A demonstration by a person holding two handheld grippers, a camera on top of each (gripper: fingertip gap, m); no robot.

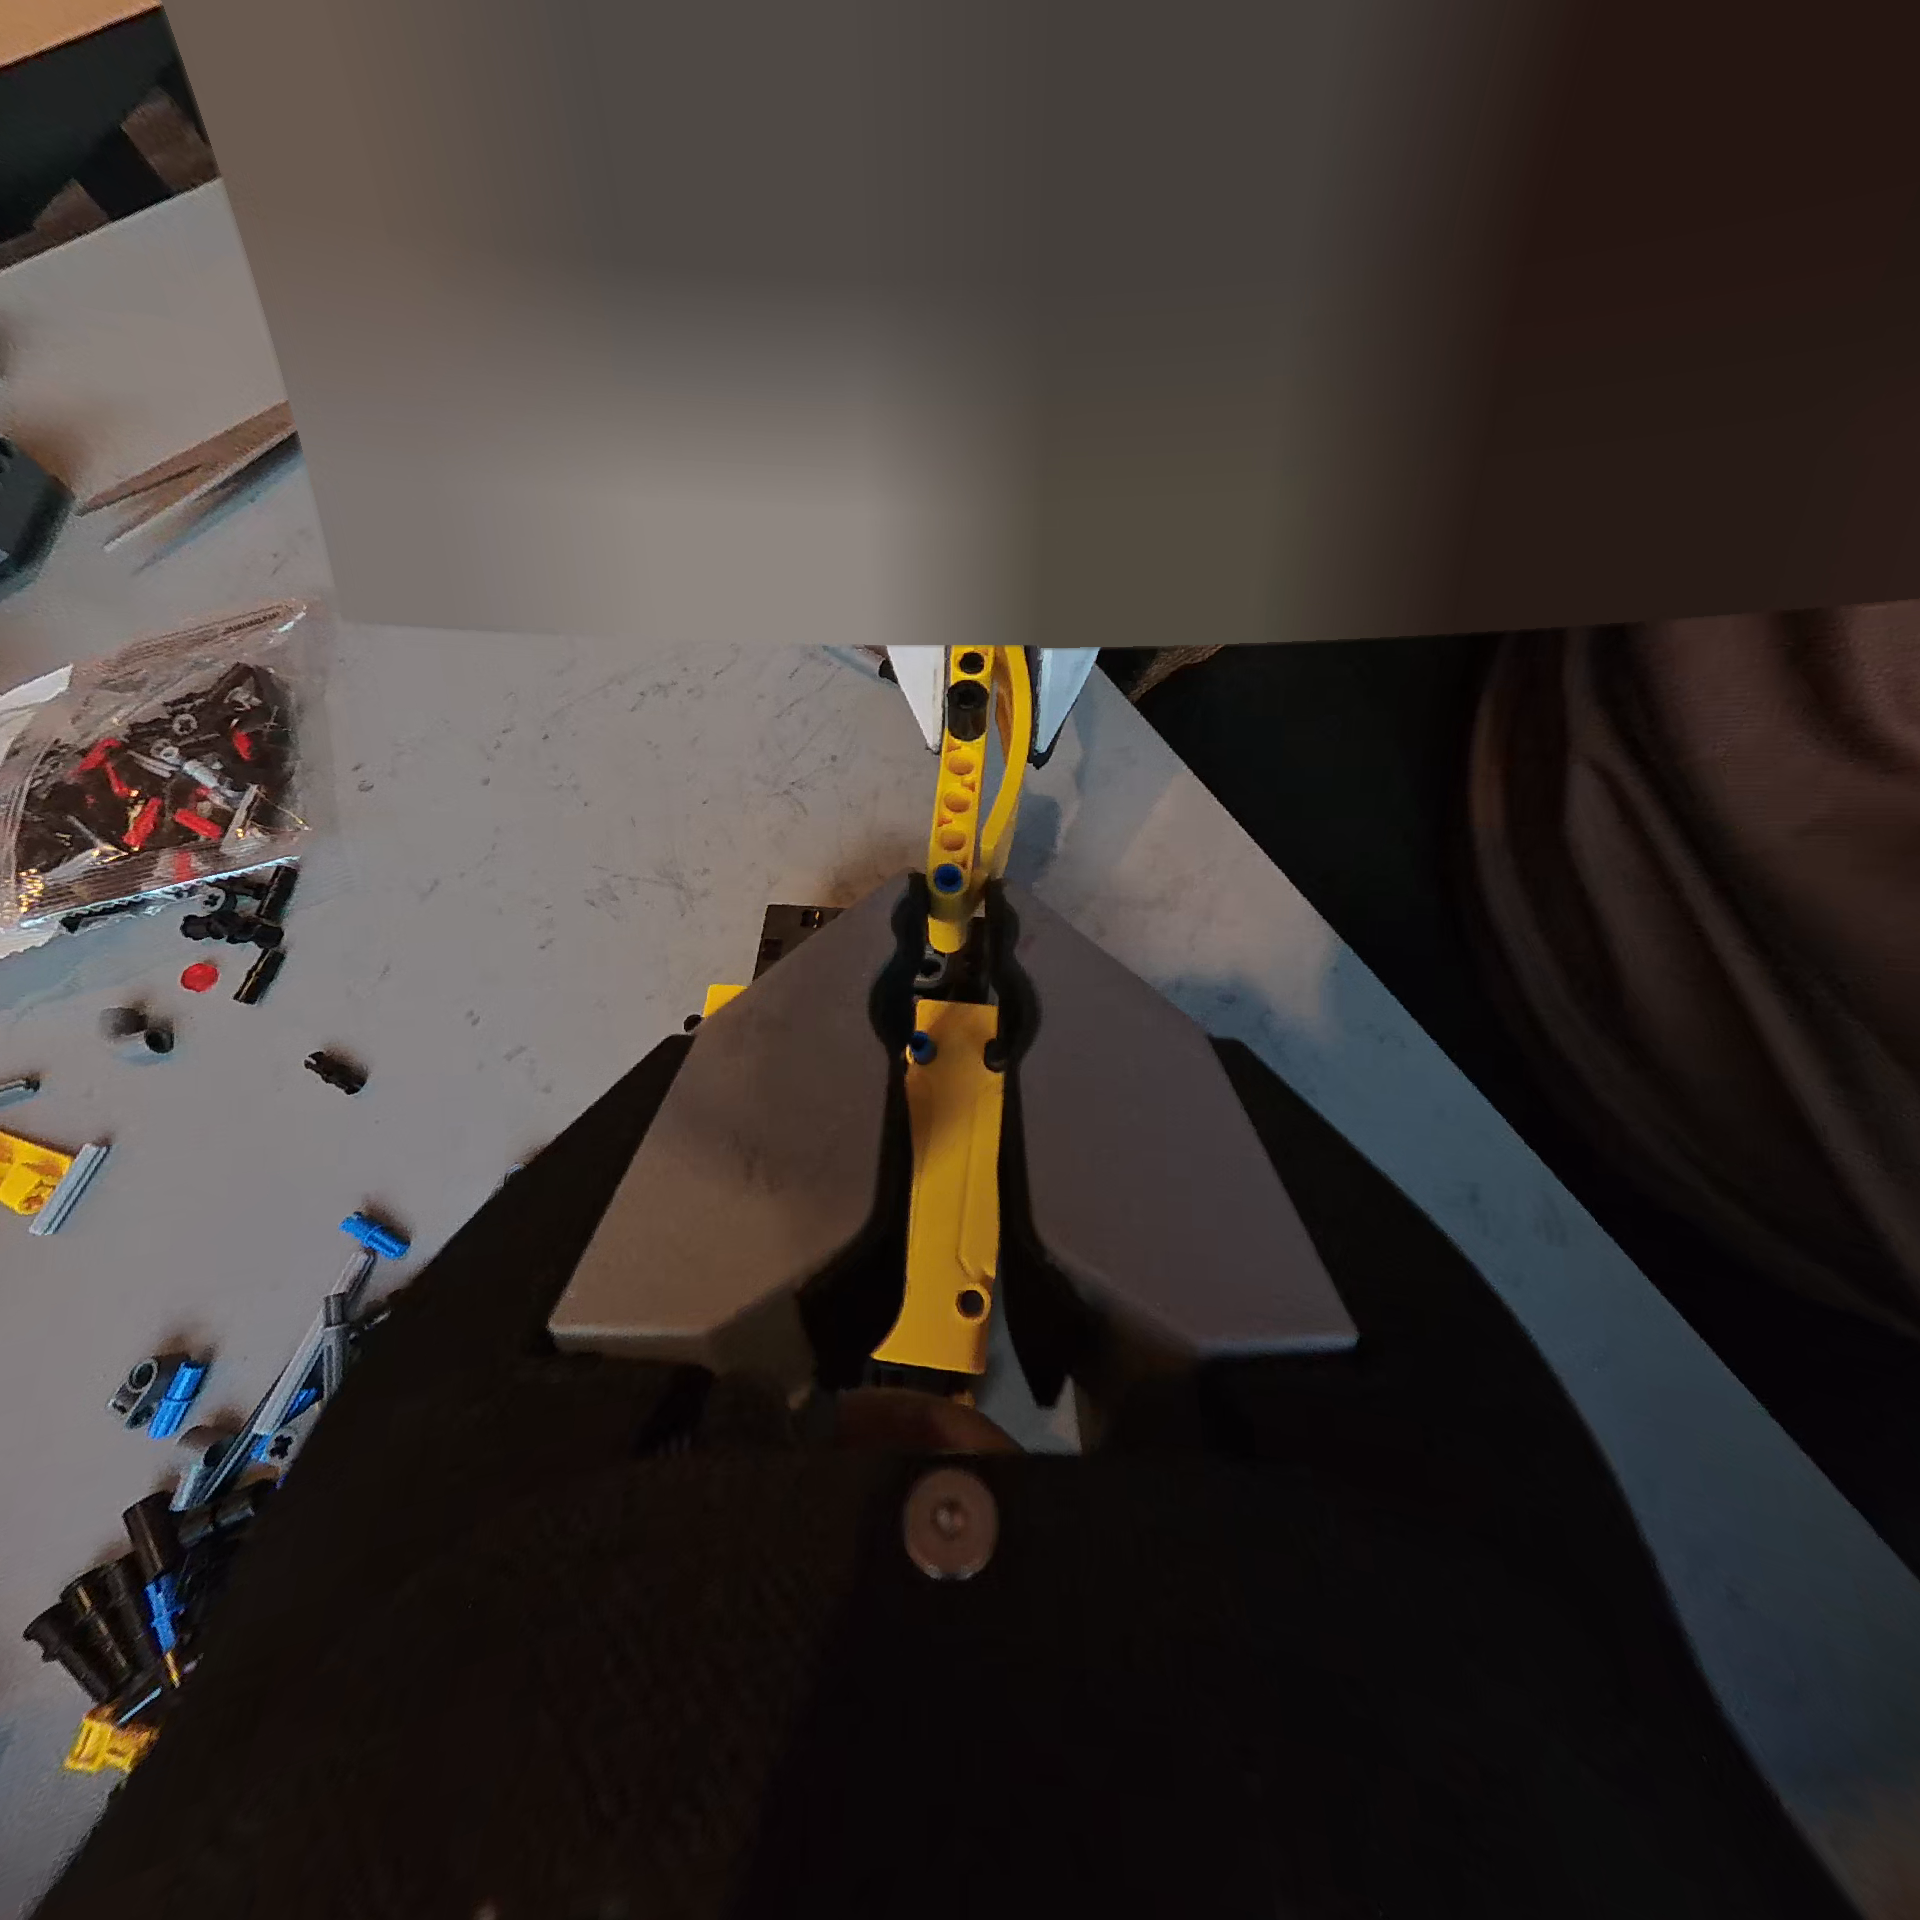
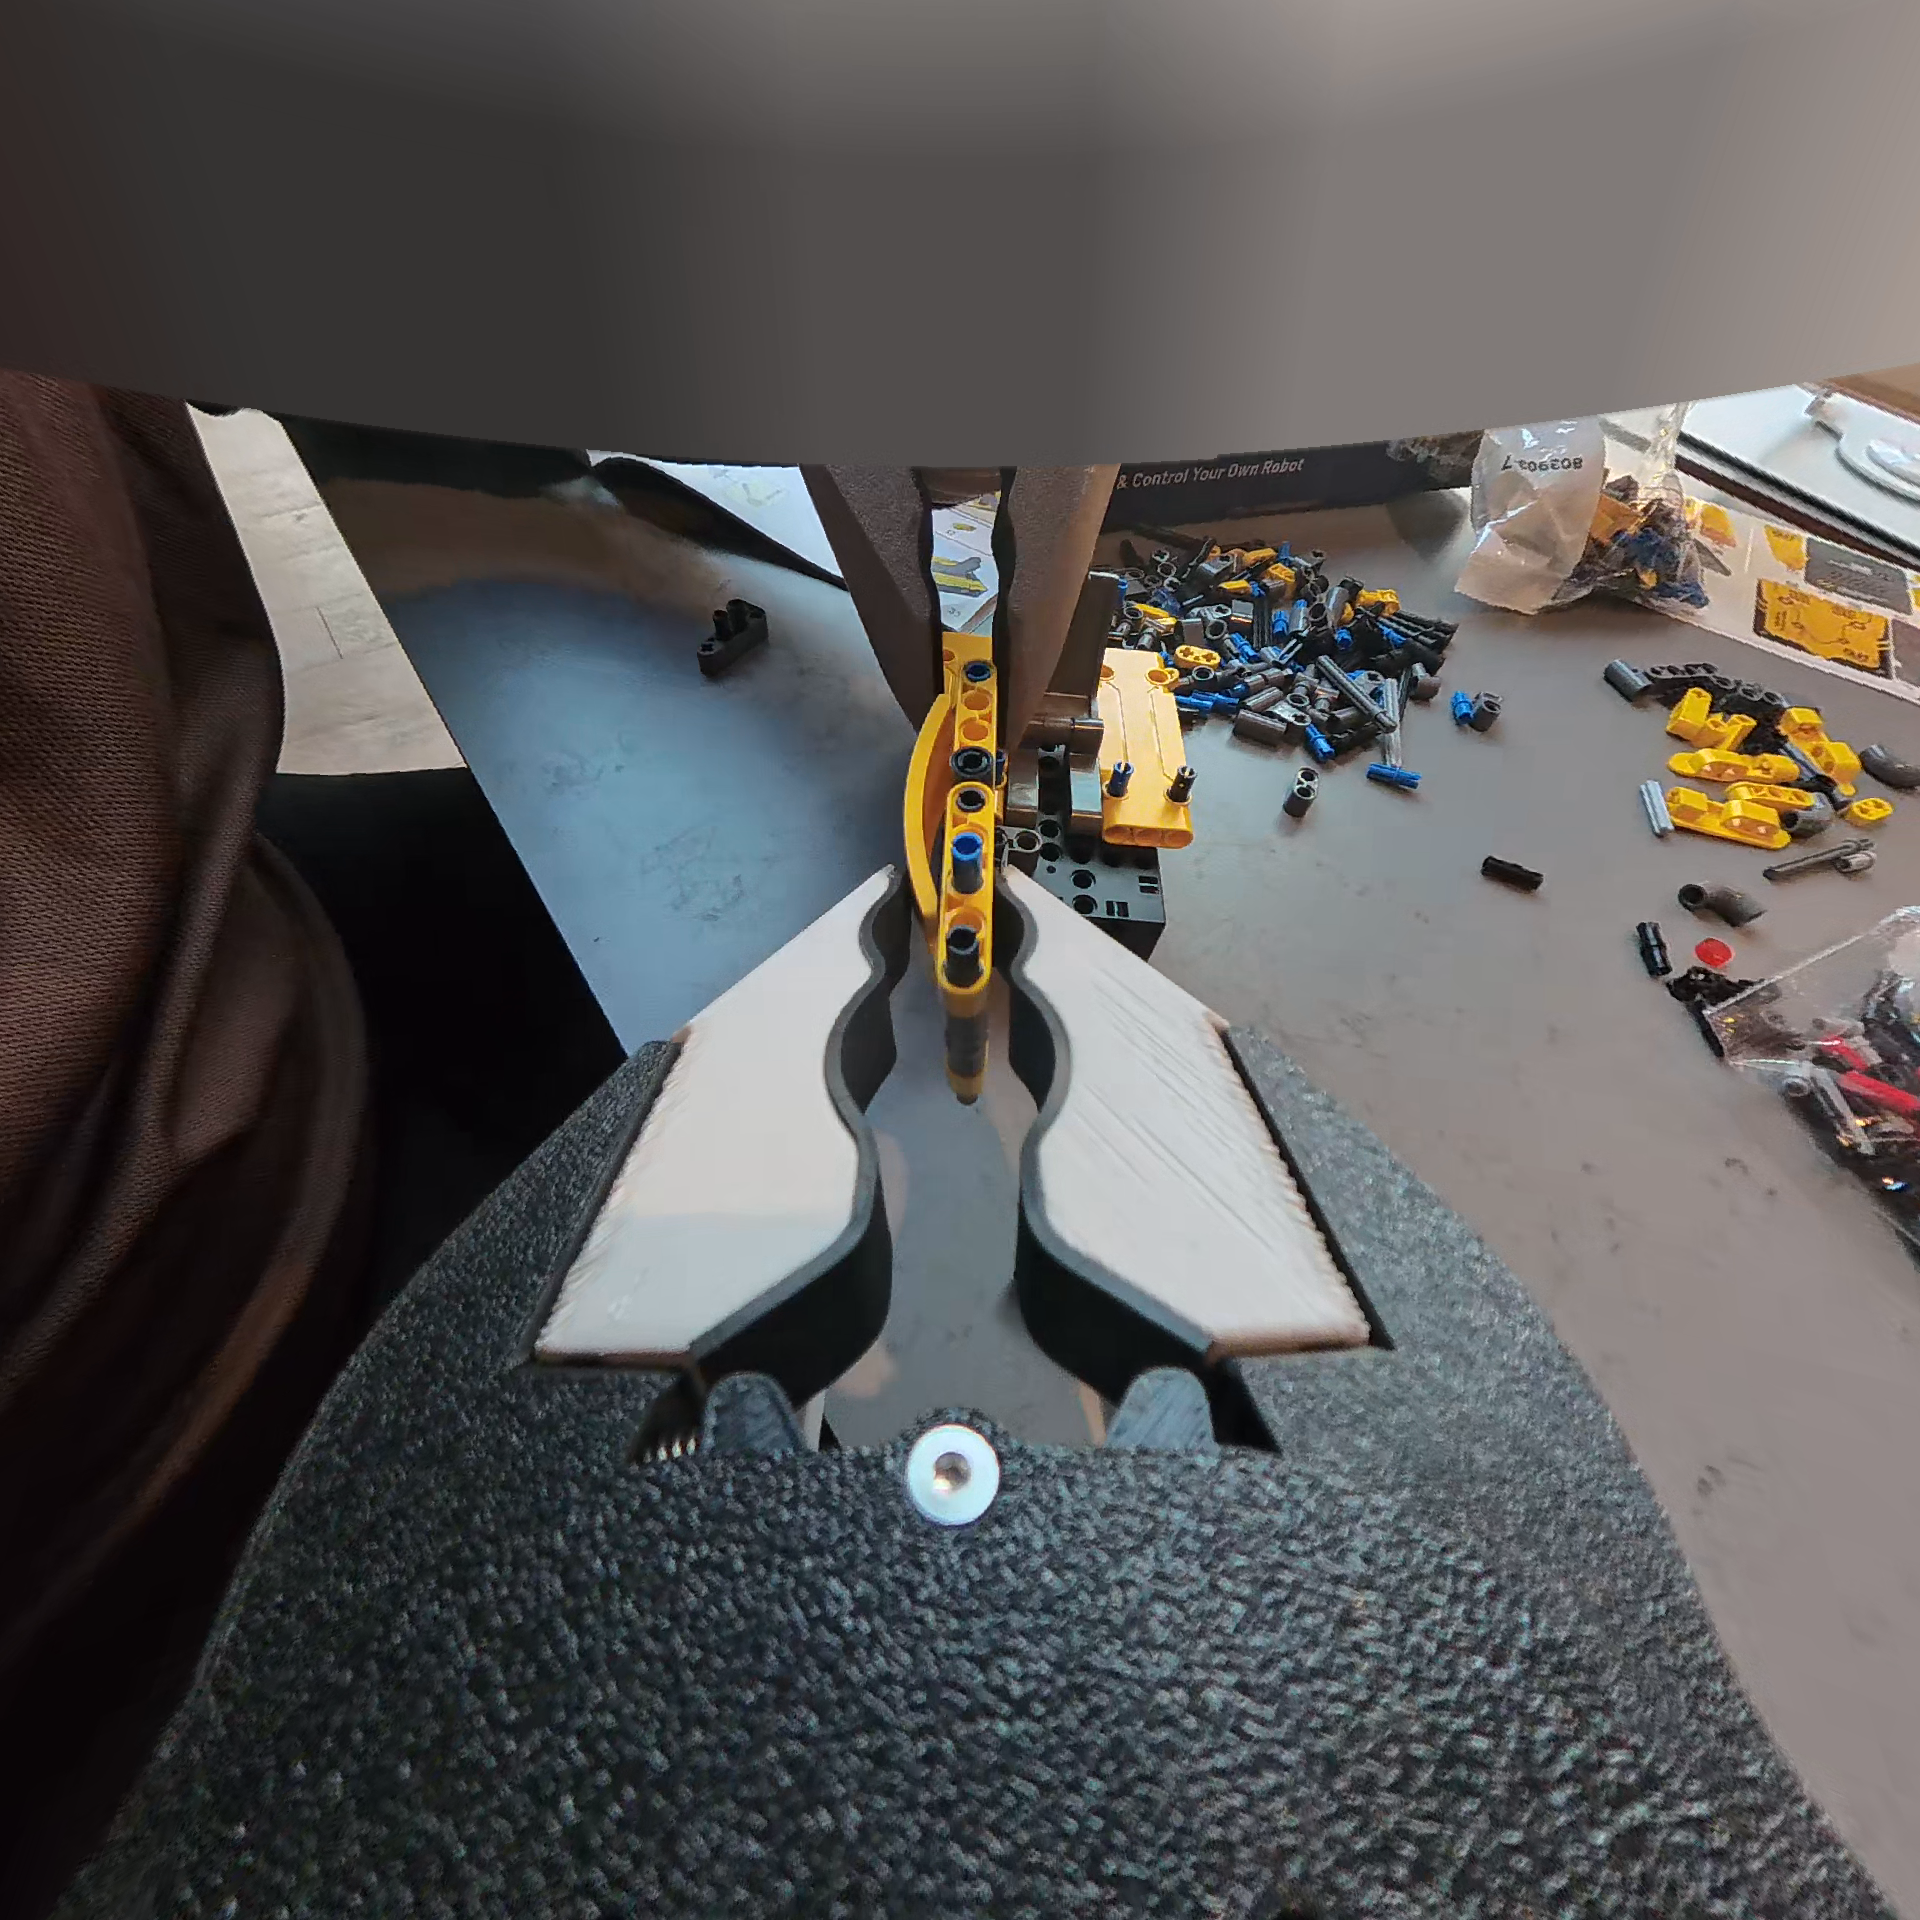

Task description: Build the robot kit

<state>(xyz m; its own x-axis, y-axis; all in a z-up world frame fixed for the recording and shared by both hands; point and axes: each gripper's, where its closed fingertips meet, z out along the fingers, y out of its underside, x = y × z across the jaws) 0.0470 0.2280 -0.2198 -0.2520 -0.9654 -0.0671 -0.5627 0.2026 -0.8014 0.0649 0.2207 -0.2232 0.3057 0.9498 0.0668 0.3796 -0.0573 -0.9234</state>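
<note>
Both grippers, left [image 1: 951, 914] and right [image 2: 951, 894], clamp one yellow beam [image 2: 966, 821]; loose pieces [image 2: 1299, 665] lie beside.

Both views were dimly lit. Wide-angle distortion bent the grey table [image 1: 582, 790] at the edges. Daylight was cast from the far right, and the near gripper bodies were left shadowed.

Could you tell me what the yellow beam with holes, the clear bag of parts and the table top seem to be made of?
The yellow beam looks like moulded hard plastic: even colour, slight gloss, crisp round holes. The clear bag seems thin plastic film, since it wrinkles, glints and shows the parts inside. The table top is a matte grey hard surface with scuffs, perhaps laminate or painted board; the pictures do not settle which.
</note>
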